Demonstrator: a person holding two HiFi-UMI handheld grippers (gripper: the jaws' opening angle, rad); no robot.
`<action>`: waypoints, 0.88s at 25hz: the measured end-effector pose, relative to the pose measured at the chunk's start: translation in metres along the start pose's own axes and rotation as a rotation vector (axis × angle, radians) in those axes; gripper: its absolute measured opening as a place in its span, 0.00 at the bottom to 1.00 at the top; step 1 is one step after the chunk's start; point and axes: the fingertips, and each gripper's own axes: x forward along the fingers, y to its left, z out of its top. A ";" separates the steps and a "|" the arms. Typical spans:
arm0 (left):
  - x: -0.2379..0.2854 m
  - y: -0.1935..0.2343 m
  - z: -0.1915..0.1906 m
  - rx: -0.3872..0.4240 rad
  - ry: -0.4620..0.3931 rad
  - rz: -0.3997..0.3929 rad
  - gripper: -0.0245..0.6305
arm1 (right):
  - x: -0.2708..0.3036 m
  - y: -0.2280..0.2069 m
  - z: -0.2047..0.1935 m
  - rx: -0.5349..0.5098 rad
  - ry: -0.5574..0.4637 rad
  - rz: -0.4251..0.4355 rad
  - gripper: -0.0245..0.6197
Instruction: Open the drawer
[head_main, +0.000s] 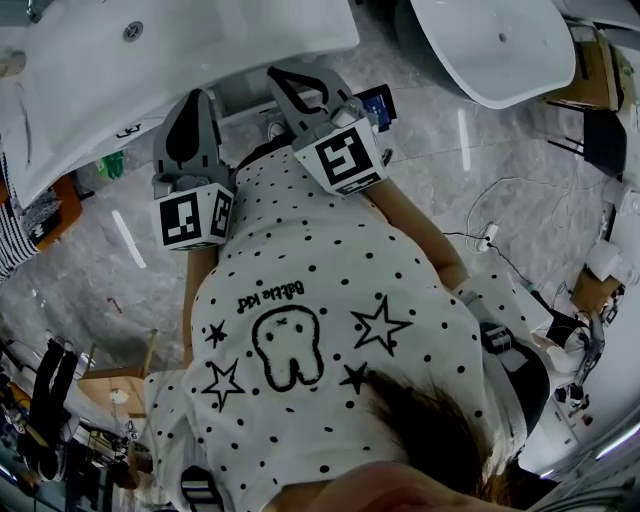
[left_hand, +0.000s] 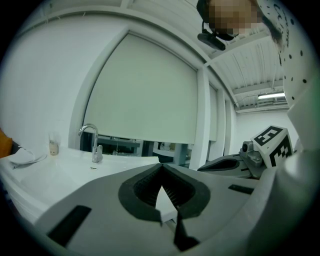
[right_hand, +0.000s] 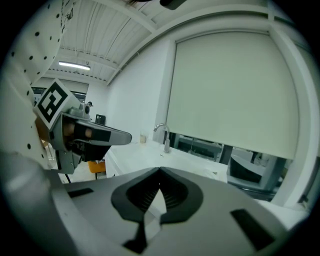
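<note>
Tabletop in glossy white fills the upper left of the head view with a basin sunk into it, and the left gripper view shows a curved tap standing on that same surface. My left claw hangs just short of the tabletop's near edge, its jaws pressed together at the tips with nothing between them. Just beside it, my right claw points at the same edge, and its own view shows it pinched closed and empty too. Further right a second white basin stands well apart, across grey floor. I cannot pick out the drawer in any view. I judge it sits in the cabinet front below the tabletop edge that both claws face, hidden under the overhang from above and below the sightline of both gripper cameras. I expect a rigid panel on runners, fairly light to pull, moving straight towards me and unwilling to go any other way. If its face is as glossy as the tabletop it will be slippery, so a pinch on the flat front would likely slide off. I would look for a handle or a lip along the top of the front, near its middle so the drawer does not skew. Either claw would need to spread before it could close on anything.
</note>
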 end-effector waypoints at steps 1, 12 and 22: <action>0.000 0.000 0.000 0.000 0.003 0.001 0.04 | 0.000 0.000 0.000 0.000 -0.001 0.000 0.06; -0.002 0.002 0.001 -0.002 -0.004 0.017 0.04 | 0.002 -0.001 0.000 -0.002 -0.006 0.007 0.06; -0.004 0.004 -0.001 -0.010 -0.004 0.020 0.04 | 0.001 0.002 0.000 -0.004 -0.010 0.005 0.06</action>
